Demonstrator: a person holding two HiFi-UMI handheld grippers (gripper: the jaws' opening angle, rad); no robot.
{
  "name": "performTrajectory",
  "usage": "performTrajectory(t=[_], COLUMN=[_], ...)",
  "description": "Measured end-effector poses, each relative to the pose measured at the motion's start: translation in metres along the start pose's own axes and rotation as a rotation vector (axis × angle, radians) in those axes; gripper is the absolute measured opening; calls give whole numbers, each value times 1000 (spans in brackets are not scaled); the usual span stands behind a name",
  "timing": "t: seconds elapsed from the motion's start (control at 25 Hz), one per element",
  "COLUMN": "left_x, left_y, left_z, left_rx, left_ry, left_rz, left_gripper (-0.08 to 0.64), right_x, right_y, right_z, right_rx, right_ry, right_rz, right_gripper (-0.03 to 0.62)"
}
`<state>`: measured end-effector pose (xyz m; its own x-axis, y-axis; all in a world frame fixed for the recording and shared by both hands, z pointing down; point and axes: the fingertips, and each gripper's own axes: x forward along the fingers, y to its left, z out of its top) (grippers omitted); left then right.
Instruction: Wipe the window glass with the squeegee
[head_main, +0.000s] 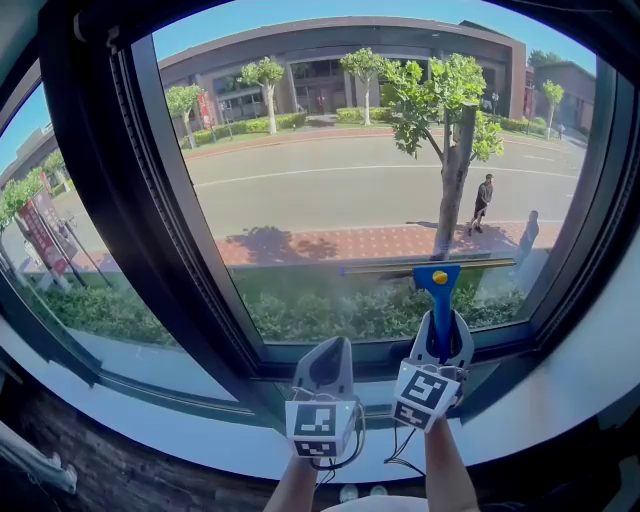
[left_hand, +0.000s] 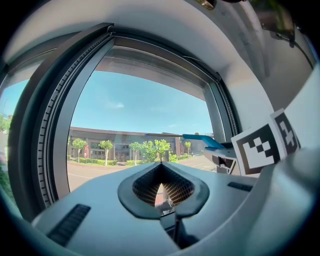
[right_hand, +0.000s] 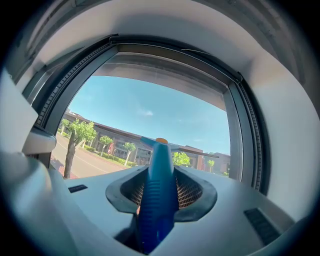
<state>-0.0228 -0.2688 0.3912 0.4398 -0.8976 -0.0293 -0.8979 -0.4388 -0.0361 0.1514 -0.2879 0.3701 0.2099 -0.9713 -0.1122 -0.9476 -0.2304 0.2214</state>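
Two grey handheld grippers sit nearest, side by side over the white sill (head_main: 585, 365). The left gripper (head_main: 328, 348) has its jaws pressed together at the tips and pinches nothing. The right gripper (head_main: 441, 340) is clamped on the handle of the single blue plastic squeegee (head_main: 440, 298). The handle's long axis points up and away toward the window glass (head_main: 370, 170). Its one metal-edged blade runs crosswise, left to right, at the lower right part of the pane, just right of the left gripper.

Dark window frame (head_main: 160, 200), white sill (head_main: 580, 370), sunny street (head_main: 350, 185).
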Motion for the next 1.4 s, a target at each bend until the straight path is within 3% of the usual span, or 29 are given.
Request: performTrajectory(t=[1.4], left_x=[0], left_y=[-11], left_z=[-19], left_rx=[6], left_ry=[53], left_rz=[-26], left_gripper=[3], right_x=[-19], right_y=[26], right_z=[-107], right_rx=[-13], right_ry=[237], right_rz=[62], right_gripper=[137])
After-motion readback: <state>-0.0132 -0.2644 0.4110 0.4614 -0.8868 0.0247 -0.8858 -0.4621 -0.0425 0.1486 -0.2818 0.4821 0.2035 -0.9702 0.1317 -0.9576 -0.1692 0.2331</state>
